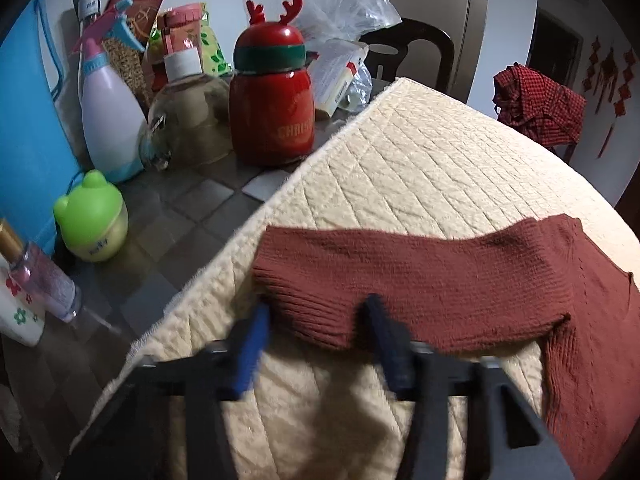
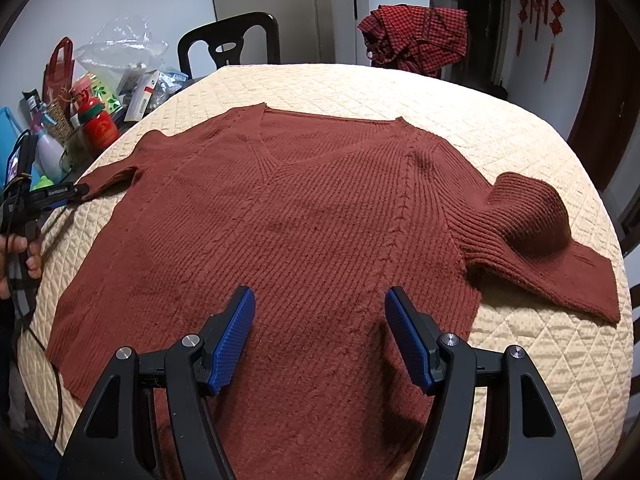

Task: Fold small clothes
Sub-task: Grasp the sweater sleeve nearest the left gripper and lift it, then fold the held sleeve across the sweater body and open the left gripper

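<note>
Rust-brown ribbed knit sweater (image 2: 280, 216) lies flat, front up, on the cream quilted cover (image 2: 520, 360), V-neck away, right sleeve bunched in a hump. Step in hand, by my reading: first sleeve fold. Left gripper (image 1: 316, 316), jaws apart, straddles the left sleeve cuff (image 1: 304, 296); next it must close there. Right gripper (image 2: 320, 332) hovers spread over the hem.

Sweater (image 2: 280, 216) flat, R gripper (image 2: 320, 332) above

Left gripper (image 1: 316, 316) is sitting parted at the sweater (image 2: 280, 220) cuff; right gripper (image 2: 320, 320) is hovering spread above its hem.
</note>
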Tool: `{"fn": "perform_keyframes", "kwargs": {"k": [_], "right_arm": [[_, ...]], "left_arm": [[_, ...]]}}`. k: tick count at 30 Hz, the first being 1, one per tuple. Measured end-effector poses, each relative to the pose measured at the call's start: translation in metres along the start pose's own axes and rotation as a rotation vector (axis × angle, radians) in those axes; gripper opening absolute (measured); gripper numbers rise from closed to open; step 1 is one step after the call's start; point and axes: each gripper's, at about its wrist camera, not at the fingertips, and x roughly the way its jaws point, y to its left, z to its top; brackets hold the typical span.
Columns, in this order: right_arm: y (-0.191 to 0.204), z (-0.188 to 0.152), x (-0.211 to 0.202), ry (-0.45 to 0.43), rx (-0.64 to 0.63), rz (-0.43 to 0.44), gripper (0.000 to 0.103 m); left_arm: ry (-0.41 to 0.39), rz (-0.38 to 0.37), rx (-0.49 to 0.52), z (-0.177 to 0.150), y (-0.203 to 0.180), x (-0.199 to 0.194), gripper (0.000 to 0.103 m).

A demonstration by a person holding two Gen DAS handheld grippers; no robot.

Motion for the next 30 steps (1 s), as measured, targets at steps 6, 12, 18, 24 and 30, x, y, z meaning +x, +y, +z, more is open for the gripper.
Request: {"fn": "perform_keyframes", "kwargs": {"k": [6,12,18,24,30], "right_arm": [[-0.005,-0.002,-0.003,-0.007,0.011,0.006,0.068],[-0.009,-0.003,-0.005,-0.017,0.03,0.004,0.068],[-0.014,-0.005,-0.01,-0.032,0.047,-0.001,0.068],[-0.021,-0.009,-0.011,-0.031,0.07,-0.003,0.068],[-0.03,-0.008,-0.014,-0.041,0.116,0.01,0.068]], "left_arm": [[-0.054,-0.003,0.077,0.009,-0.022,-0.013,0.015],[-0.147,-0.171,0.143,0.026,-0.064,-0.047,0.013],[-0.2,-0.378,0.226,0.037,-0.118,-0.076,0.013],[-0.2,-0.469,0.261,0.042,-0.147,-0.088,0.012],[-0.121,-0.615,0.352,0.023,-0.203,-0.085,0.013]]}}
